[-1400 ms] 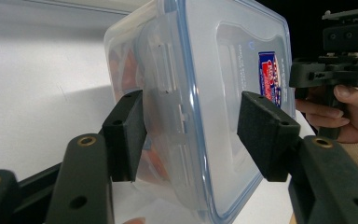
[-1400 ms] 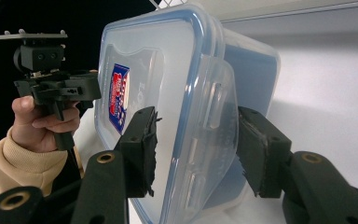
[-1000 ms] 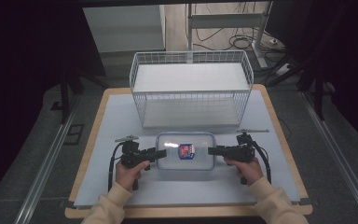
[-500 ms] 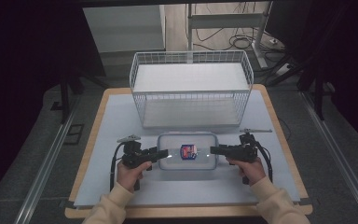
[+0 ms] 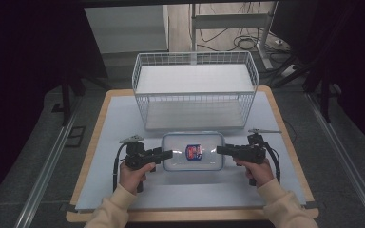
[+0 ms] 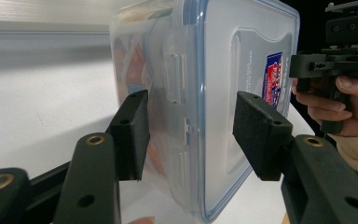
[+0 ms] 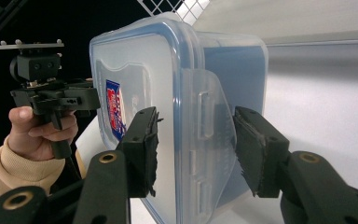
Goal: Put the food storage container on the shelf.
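Both grippers closed in on lidded plastic container (image 5: 193, 152) since earlier frame. Left gripper (image 6: 191, 135), right gripper (image 7: 196, 149): jaws spread, straddling end latches, gripping nothing. Risk: uneven squeeze pops latch, container slips.

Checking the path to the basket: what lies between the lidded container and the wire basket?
Nothing: the high view shows bare white mat between container and basket.

Dark room; grey floor (image 5: 24, 156); cables (image 5: 247, 43) near white desk legs (image 5: 266, 33).
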Available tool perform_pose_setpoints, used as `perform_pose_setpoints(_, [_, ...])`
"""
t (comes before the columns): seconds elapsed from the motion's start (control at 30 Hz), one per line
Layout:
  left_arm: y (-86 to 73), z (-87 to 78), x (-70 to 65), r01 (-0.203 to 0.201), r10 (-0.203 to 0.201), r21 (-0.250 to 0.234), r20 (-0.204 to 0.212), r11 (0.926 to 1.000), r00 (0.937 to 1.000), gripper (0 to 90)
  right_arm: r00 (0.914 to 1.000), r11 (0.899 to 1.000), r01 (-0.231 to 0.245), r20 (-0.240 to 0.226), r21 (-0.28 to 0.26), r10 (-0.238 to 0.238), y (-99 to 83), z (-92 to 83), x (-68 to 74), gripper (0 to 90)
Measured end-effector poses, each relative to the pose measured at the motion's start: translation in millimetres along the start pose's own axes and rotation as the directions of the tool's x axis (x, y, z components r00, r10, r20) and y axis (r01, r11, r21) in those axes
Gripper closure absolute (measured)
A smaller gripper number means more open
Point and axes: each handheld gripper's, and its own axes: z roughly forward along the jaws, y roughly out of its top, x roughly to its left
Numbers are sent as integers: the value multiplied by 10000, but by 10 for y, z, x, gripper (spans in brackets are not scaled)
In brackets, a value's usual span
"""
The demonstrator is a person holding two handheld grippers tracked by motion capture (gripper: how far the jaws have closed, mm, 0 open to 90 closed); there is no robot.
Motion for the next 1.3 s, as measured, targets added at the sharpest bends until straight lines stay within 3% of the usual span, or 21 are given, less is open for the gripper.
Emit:
perform_pose_setpoints(0.2, [71, -37, -48, -168, 168, -196, -48, 9997, 9998, 474, 9999, 9999, -2, -124, -143, 1, 23, -18, 17, 514])
perform_pose_setpoints(0.67, [248, -40, -94, -325, 327, -235, 89, 9992, 9994, 474, 9983, 9972, 582, 107, -474, -577, 203, -101, 121, 513])
perform_pose_setpoints(0.9, [409, -53, -130, -443, 449, -414, 116, 9982, 9989, 473, 9966, 9944, 809, 232, -684, -794, 341, -149, 187, 513])
perform_pose_setpoints(1.3, [696, -231, -252, -820, 826, -805, 48, 9934, 9966, 472, 9924, 9877, 1232, 181, -964, -1220, 575, -208, 392, 514])
